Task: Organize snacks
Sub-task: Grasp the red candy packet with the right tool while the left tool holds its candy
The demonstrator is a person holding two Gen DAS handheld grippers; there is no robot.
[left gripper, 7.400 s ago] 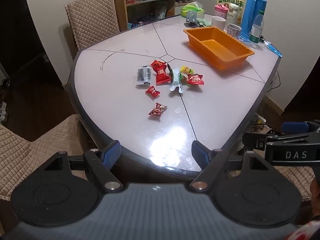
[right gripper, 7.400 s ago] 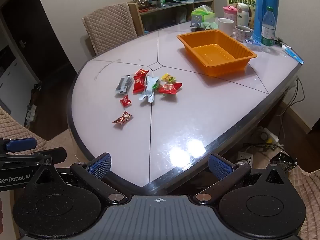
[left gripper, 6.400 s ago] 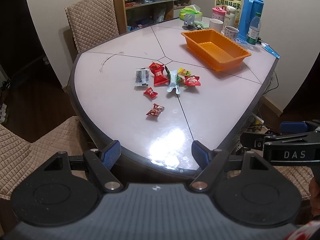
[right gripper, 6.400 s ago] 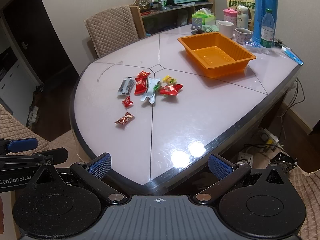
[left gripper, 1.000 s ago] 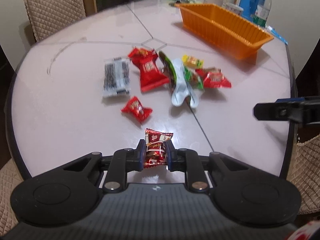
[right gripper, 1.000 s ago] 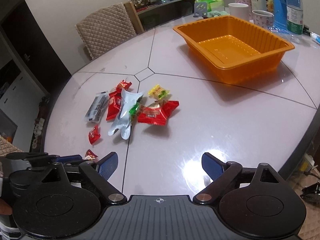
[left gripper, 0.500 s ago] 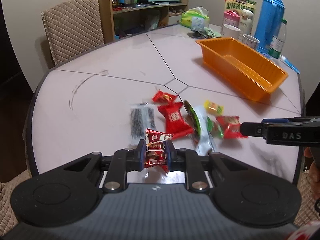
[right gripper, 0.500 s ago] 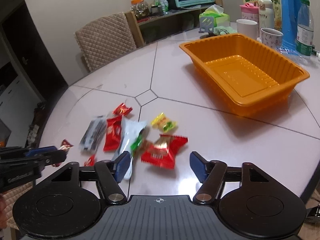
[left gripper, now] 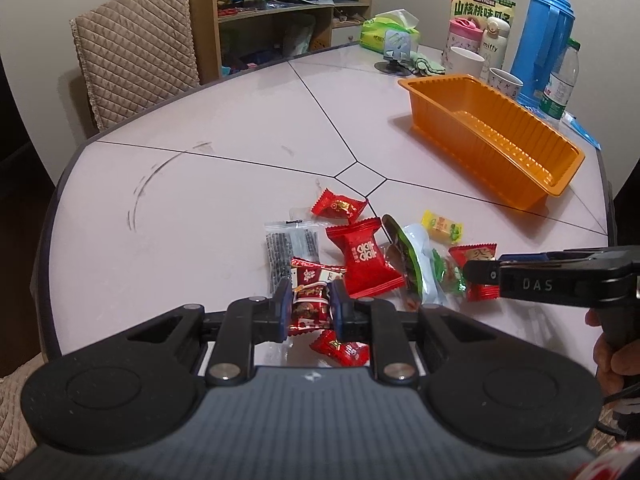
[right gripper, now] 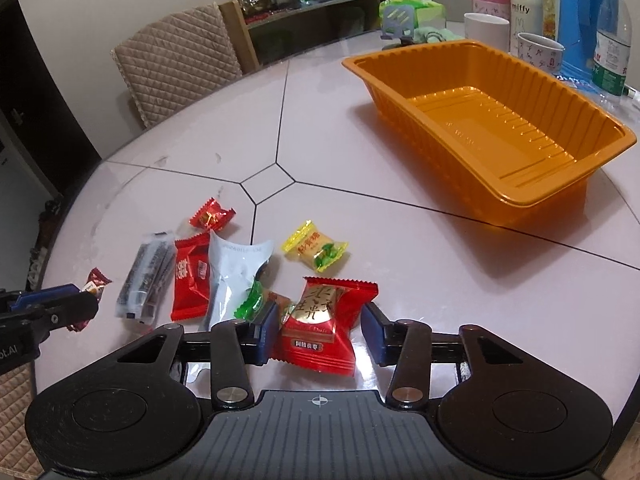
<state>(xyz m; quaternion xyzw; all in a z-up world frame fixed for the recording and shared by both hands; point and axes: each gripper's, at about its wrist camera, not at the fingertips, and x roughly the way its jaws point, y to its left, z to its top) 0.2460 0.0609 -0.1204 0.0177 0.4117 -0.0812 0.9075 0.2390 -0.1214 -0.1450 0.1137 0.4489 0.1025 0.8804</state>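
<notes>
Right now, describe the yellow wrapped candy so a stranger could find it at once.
Start at the orange ribbed plastic tray and look toward the loose snack pile on the pale pink table. The small yellow wrapped candy lies at the pile's tray-side edge, apart from the others. It is the only yellow wrapper there.

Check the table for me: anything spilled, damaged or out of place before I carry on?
Nothing spilled or damaged. The snacks lie in a loose heap on the table, and the orange tray is upright and empty. Only oddity: a curved scuff mark on the tabletop.
</notes>
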